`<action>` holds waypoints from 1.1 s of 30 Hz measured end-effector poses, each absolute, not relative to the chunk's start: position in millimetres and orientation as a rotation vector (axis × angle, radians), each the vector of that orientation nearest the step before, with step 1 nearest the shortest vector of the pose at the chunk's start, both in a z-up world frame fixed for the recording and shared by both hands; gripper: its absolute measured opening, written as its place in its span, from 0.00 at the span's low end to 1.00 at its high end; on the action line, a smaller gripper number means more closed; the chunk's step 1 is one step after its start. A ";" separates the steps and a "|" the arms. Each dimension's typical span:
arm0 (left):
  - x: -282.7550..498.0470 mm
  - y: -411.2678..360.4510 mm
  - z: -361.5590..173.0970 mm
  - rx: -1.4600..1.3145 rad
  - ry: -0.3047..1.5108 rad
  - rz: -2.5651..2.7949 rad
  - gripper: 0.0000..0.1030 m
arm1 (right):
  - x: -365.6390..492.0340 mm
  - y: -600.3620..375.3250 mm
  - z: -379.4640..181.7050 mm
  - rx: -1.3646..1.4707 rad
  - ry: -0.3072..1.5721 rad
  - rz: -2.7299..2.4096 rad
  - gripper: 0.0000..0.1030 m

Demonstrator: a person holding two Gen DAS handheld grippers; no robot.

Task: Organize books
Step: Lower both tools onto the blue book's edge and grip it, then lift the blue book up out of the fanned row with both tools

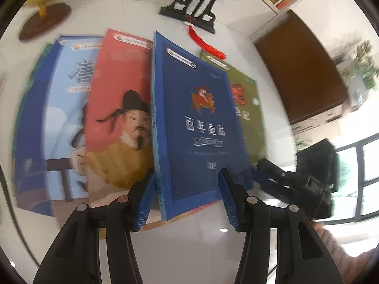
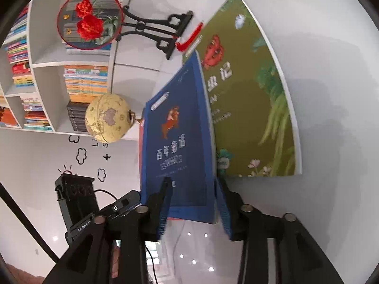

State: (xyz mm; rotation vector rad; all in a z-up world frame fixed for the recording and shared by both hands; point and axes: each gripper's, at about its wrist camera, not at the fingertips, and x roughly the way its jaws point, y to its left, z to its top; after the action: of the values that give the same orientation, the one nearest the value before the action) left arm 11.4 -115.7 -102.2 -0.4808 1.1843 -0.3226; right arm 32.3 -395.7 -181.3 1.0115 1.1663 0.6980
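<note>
Several books lie fanned on a white table [image 1: 189, 248]: a light blue one [image 1: 71, 94], a red one [image 1: 118, 94] and a green one [image 1: 248, 108] [image 2: 248, 94]. A dark blue book [image 1: 196, 118] [image 2: 180, 142] is tilted up off them, spine to the left. My left gripper [image 1: 187, 177] is shut on its near edge, one pad at the spine and one fingertip on the cover. My right gripper [image 2: 192, 184] [image 1: 263, 172] straddles the book's right near corner. One finger lies over the cover, the other along the page edge. Whether its pads press is unclear.
A black carved stand [image 1: 189, 16] with a round embroidered fan [image 2: 90, 21] and a red tassel [image 1: 206, 40] stands behind the books. A globe [image 2: 107, 118] sits at the back left. Shelves full of books [image 2: 47, 71] line the wall. A brown cabinet [image 1: 296, 71] is off the table's right.
</note>
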 end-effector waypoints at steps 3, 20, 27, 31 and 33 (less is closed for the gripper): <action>15.4 -126.7 -105.9 -0.484 1.201 -0.345 0.47 | 36.1 -386.8 -173.9 0.993 1.159 0.726 0.58; 16.6 -102.9 -106.6 -0.773 1.182 -0.254 0.10 | 39.9 -355.4 -140.7 0.707 1.155 0.716 0.04; 19.2 -112.7 -102.8 -0.800 1.182 -0.238 0.09 | 31.4 -356.7 -160.9 0.857 1.273 0.655 0.07; 22.2 -114.6 -102.5 -0.794 1.183 -0.228 0.09 | 15.0 -356.2 -134.4 0.631 1.188 0.523 0.40; 22.7 -116.0 -100.7 -0.783 1.185 -0.225 0.09 | 5.1 -343.9 -115.8 0.474 1.117 0.548 0.58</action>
State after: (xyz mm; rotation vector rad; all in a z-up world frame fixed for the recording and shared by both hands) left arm 22.7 -116.0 -100.7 -0.7826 1.1846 -0.2248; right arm 5.1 -343.9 -115.8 0.4744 1.1174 0.5483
